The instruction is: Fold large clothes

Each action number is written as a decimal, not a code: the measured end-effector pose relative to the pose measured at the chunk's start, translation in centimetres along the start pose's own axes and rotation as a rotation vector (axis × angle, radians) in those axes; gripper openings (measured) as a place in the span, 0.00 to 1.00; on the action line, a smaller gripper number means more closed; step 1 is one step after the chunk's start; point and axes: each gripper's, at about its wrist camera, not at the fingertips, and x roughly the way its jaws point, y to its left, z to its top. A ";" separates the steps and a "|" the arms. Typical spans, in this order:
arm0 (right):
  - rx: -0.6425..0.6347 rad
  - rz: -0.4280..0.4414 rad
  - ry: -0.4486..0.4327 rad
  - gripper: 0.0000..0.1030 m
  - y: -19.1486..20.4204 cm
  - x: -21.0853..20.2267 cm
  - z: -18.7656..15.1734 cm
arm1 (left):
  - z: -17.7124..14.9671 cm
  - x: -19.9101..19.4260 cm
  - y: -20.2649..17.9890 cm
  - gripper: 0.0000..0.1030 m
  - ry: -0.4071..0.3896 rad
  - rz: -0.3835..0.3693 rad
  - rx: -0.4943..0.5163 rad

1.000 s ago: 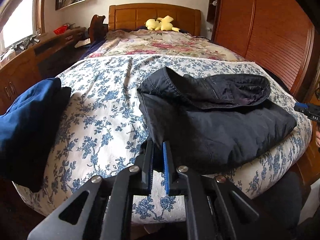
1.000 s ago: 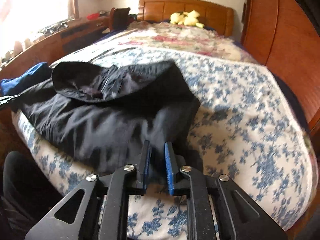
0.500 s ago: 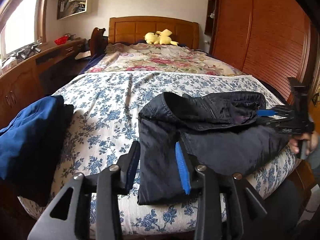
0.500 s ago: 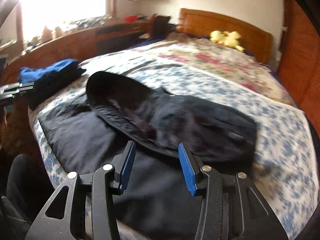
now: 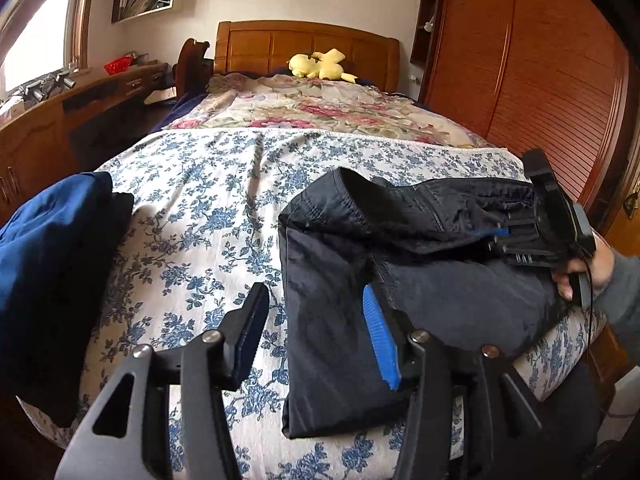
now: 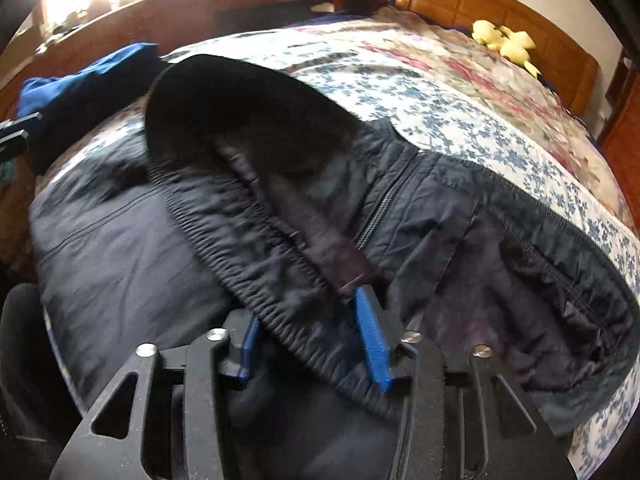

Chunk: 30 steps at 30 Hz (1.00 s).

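Black jacket point(image 5: 400, 264) lies folded on the near right of the bed point(image 5: 224, 184). Left hand-held gripper point(image 5: 316, 336) gapes wide over its left edge; right hand-held gripper point(image 6: 308, 340) spreads wide around its elastic hem.

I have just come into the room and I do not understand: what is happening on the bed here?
A person is folding a dark jacket on the bed, with tongs in each hand. Both are open now. The right tongs straddle the elastic edge of the jacket's hood, not yet closed on it. The left tongs hover over the jacket's left edge, holding nothing. A blue garment lies at the bed's left edge, and a yellow plush toy sits by the headboard.
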 end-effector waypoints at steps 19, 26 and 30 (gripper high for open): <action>0.057 -0.233 -0.047 0.45 -7.9 4.0 10.3 | 0.8 1.7 -1.6 0.46 0.029 -0.017 0.044; 0.113 -0.238 -0.111 0.47 -11.1 -0.4 6.6 | 0.8 2.0 -3.2 0.46 0.040 -0.037 0.061; 0.162 -0.288 -0.072 0.47 -15.0 -2.2 2.9 | 0.9 2.3 -4.6 0.46 0.040 -0.053 0.067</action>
